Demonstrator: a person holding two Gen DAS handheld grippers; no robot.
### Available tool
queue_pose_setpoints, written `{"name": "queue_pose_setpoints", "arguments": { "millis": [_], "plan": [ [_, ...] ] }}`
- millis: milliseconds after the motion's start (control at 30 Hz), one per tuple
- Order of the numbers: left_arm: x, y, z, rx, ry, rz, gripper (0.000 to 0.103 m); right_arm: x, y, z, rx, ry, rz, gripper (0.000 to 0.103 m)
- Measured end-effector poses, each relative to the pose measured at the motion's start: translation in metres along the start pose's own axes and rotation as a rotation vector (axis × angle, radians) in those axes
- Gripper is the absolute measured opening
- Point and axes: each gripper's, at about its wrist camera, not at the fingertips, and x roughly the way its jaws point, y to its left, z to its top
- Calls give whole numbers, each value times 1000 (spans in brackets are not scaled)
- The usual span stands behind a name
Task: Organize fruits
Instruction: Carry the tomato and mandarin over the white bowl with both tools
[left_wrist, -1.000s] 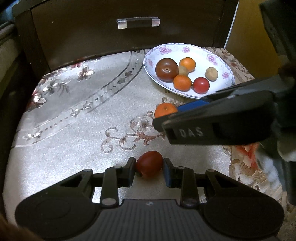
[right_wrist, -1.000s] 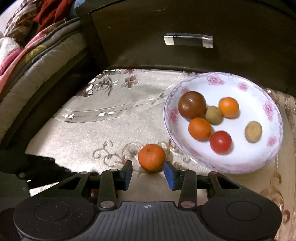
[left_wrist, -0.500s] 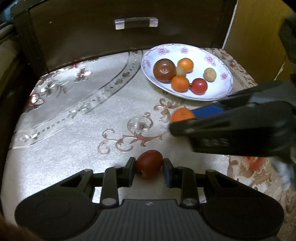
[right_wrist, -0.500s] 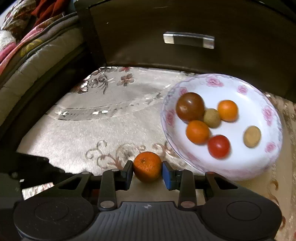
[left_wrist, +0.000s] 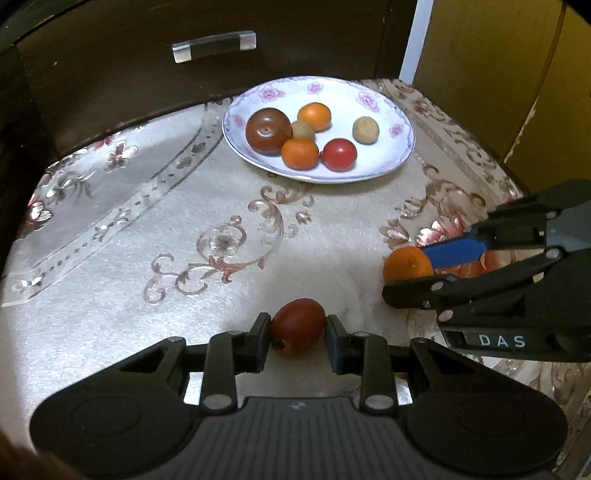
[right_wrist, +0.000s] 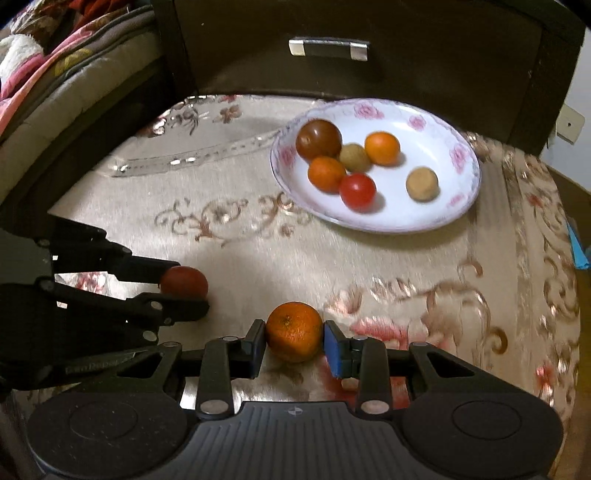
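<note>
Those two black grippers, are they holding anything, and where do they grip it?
Yes. The left gripper clamps a dark red tomato by its two sides. The right gripper clamps an orange across its middle.

A surface covered by a shiny beige cloth (left_wrist: 236, 206) with embroidered scrolls and flowers is seen across both views. A white plate (left_wrist: 400, 147) with a pink flower rim is placed directly on the cloth, in the upper centre of the left wrist frame and the upper right of the right wrist frame (right_wrist: 465, 192). Several small fruits are held in the plate.
</note>
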Motion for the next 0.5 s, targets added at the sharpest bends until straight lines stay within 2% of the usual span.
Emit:
{"name": "queue_pose_setpoints", "arguments": {
  "millis": [500],
  "plan": [
    [5, 0, 1, 32, -9, 7, 44, -2, -5, -1, -1, -32, 35, 30]
  ]
}}
